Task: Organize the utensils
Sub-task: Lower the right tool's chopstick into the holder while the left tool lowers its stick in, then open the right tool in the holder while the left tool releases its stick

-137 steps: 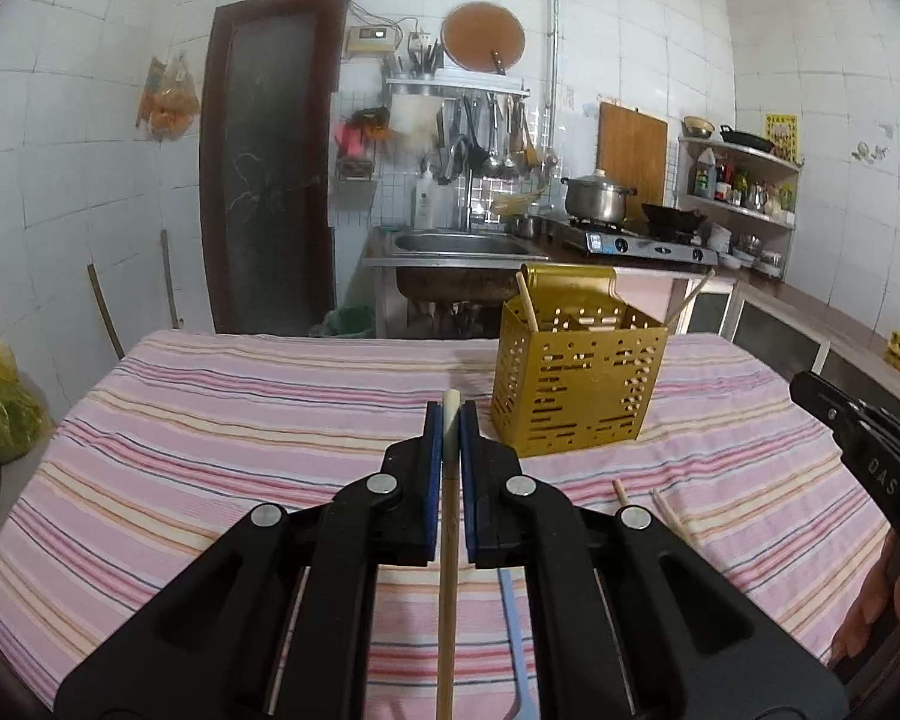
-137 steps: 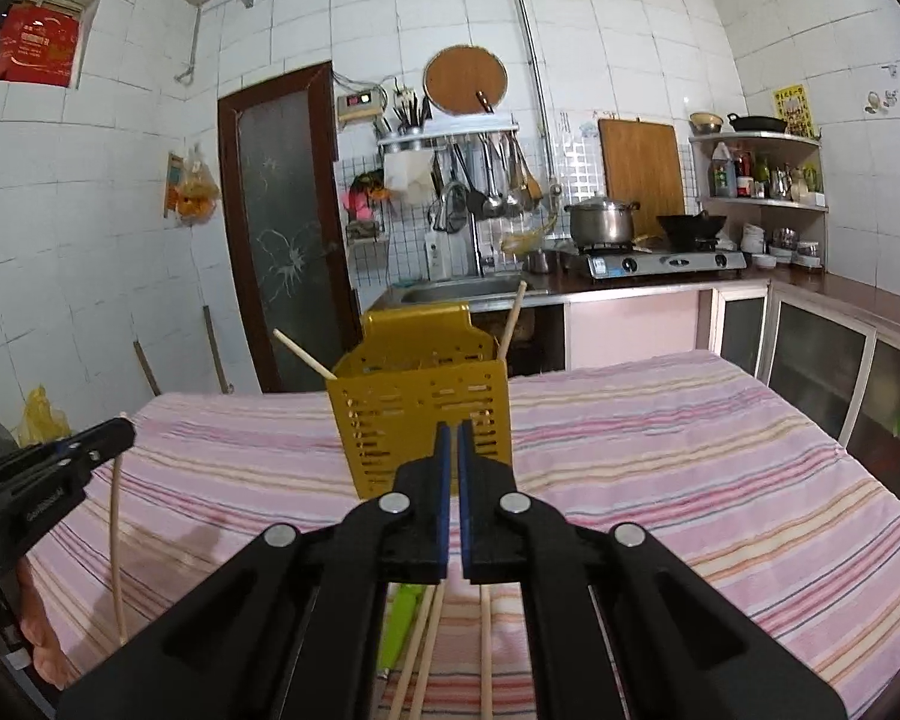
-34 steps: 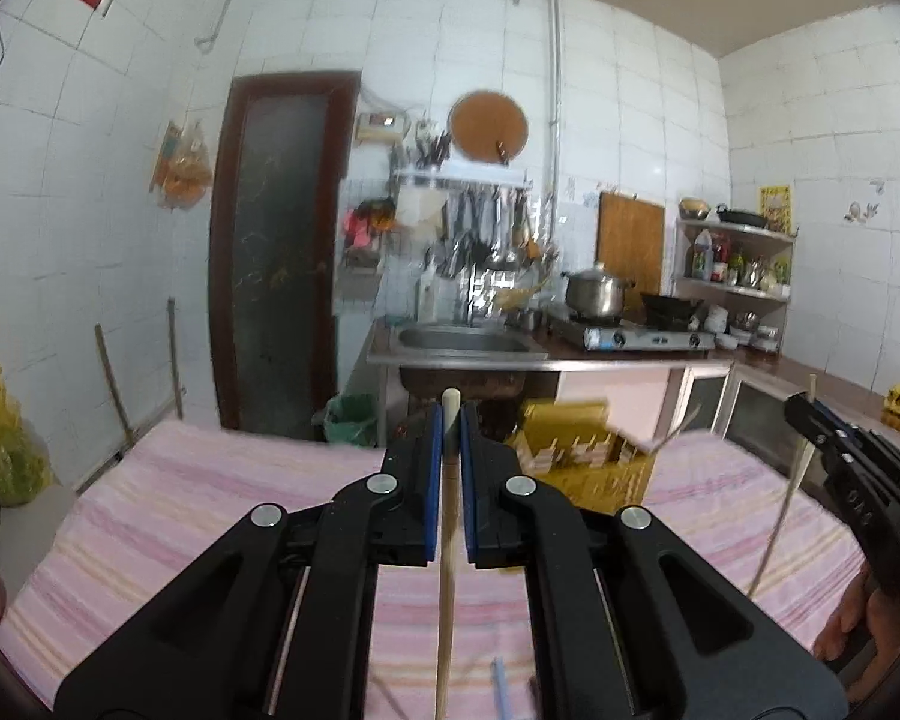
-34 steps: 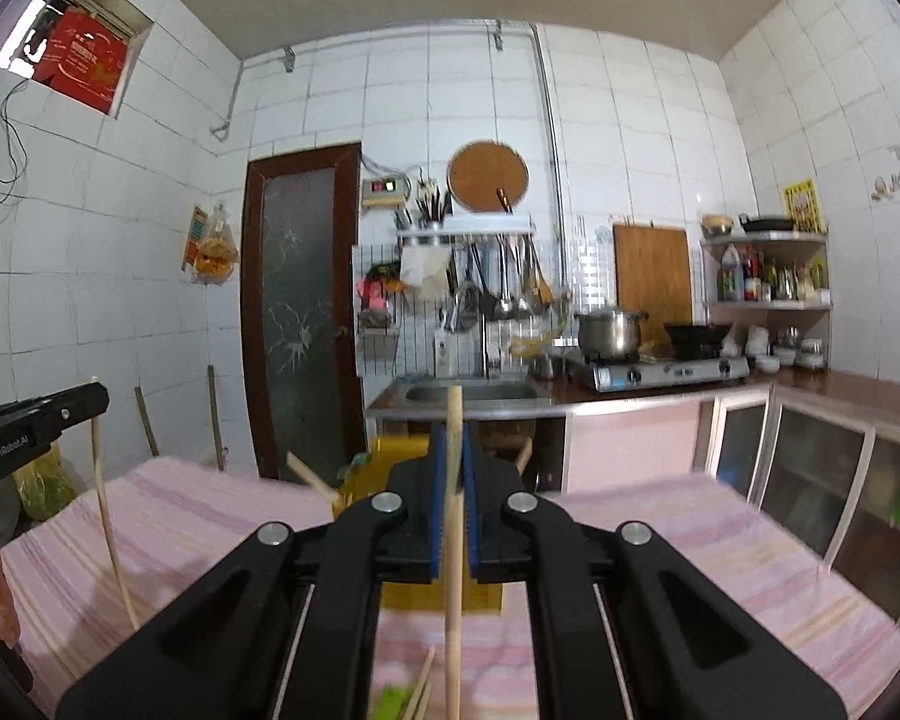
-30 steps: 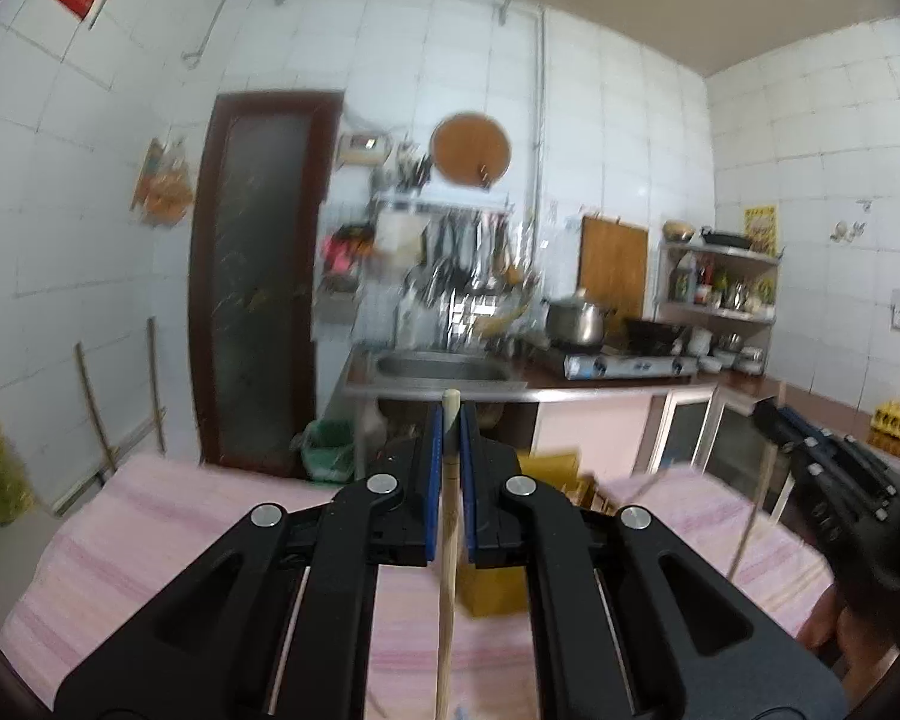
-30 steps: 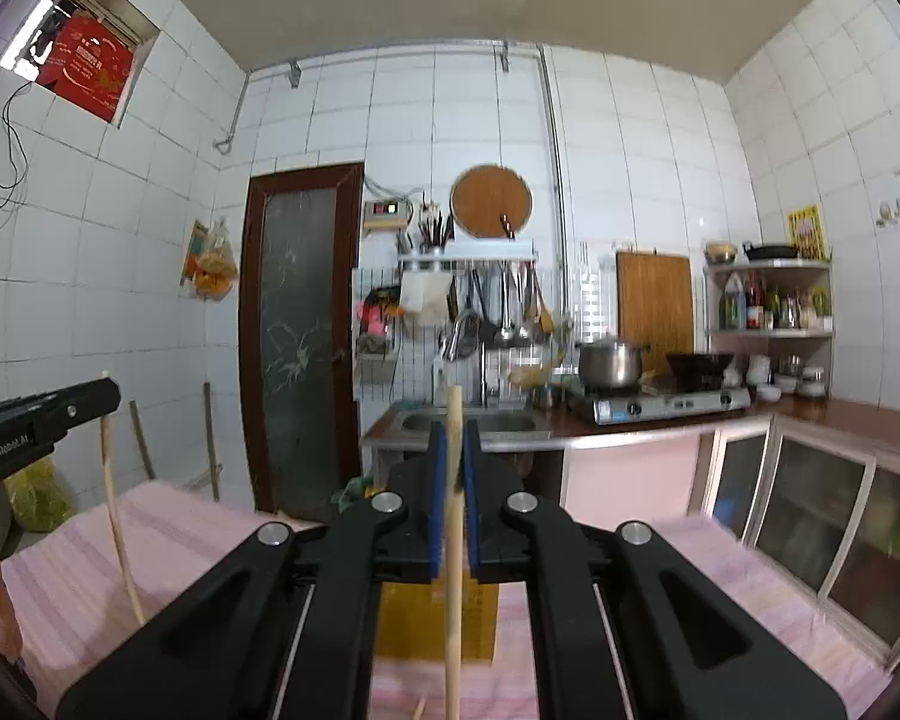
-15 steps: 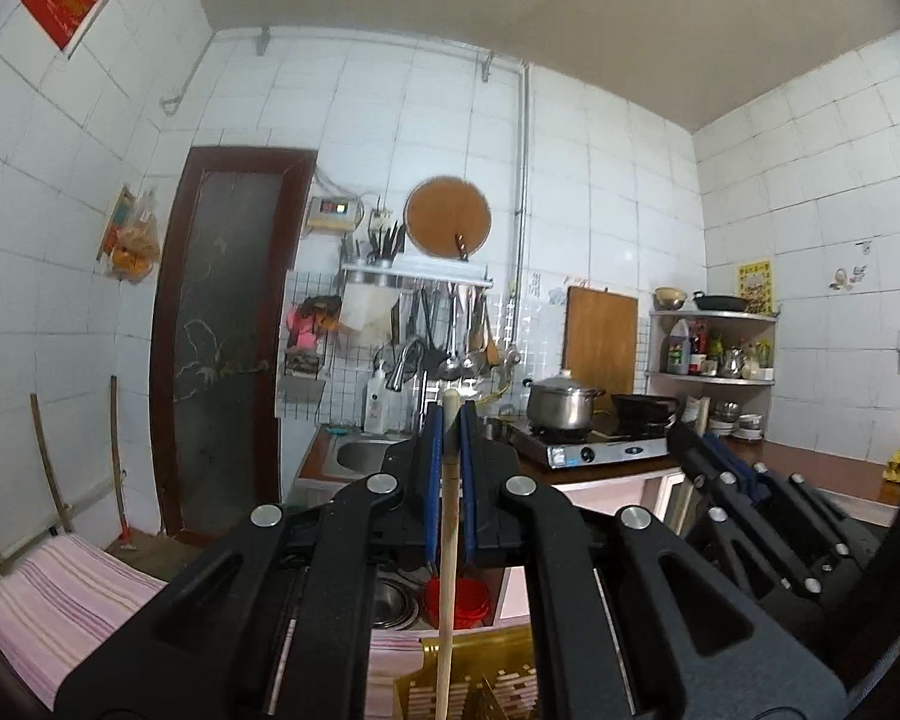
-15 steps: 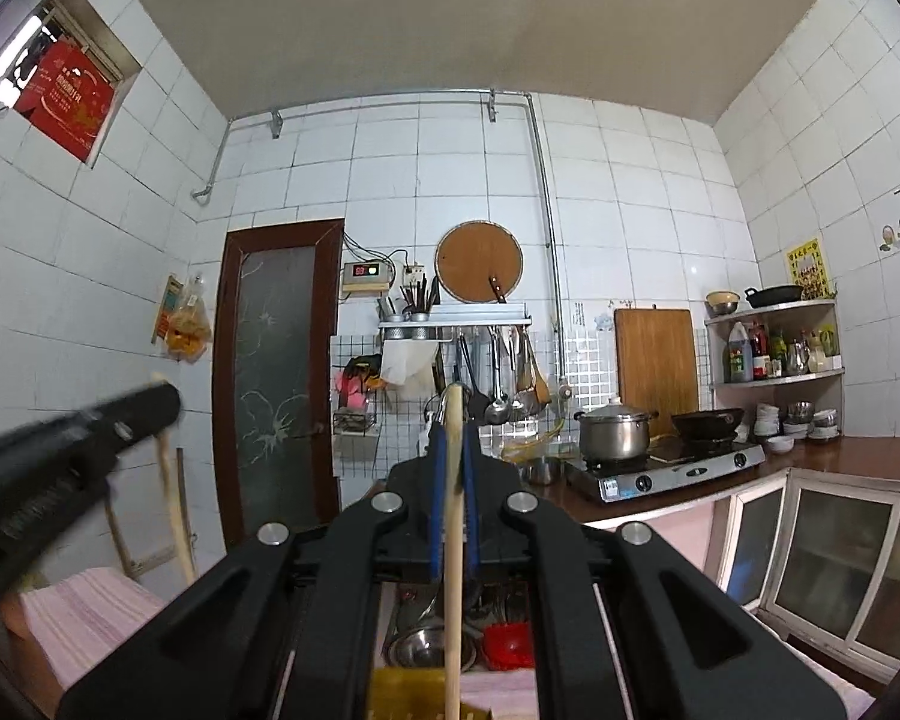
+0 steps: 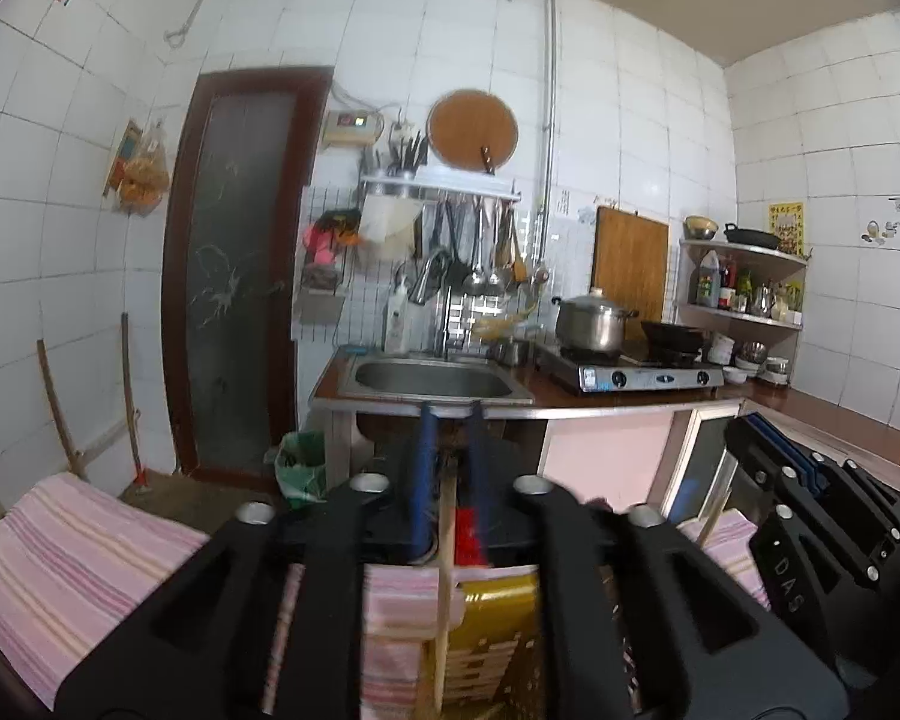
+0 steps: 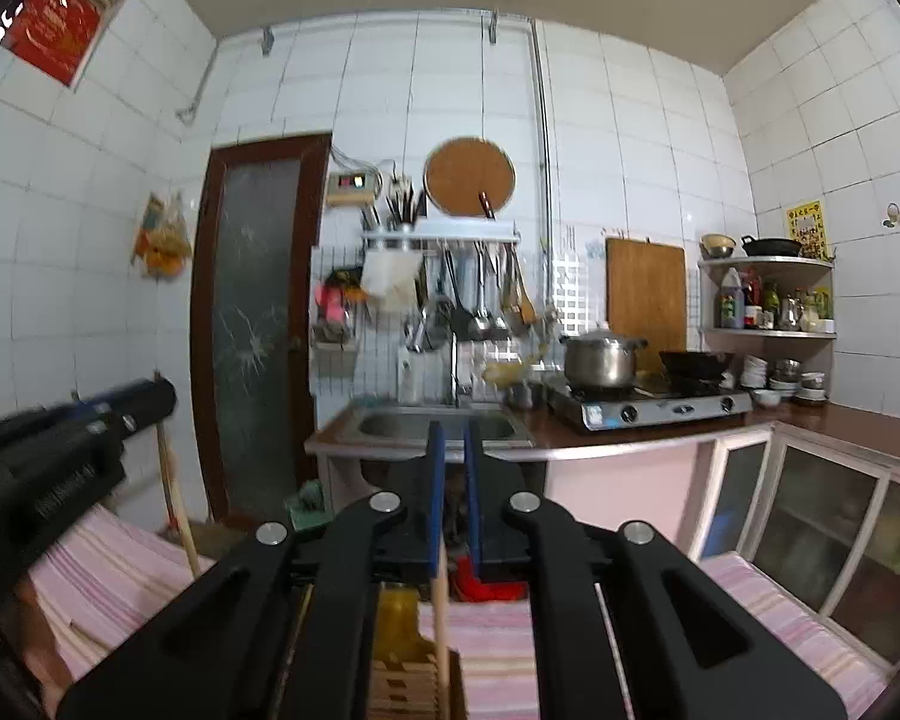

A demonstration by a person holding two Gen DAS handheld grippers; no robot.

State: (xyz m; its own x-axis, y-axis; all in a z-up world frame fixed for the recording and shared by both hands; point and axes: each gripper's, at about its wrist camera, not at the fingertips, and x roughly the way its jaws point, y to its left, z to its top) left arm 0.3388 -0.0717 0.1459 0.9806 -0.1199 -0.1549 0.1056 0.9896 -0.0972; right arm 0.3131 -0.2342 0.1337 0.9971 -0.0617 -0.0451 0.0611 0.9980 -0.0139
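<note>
Left wrist view: the left tool (image 9: 448, 444) has its jaws slightly parted, a chopstick (image 9: 443, 588) loose between them, dropping into the yellow basket (image 9: 498, 636) on the striped surface (image 9: 60, 564). Right wrist view: the right tool (image 10: 452, 462) stands likewise ajar, its chopstick (image 10: 440, 612) reaching the basket below.

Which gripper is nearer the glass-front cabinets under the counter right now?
Right. The right gripper has the cabinets close on its right side. The left gripper sits on its other side, toward the brown door.
</note>
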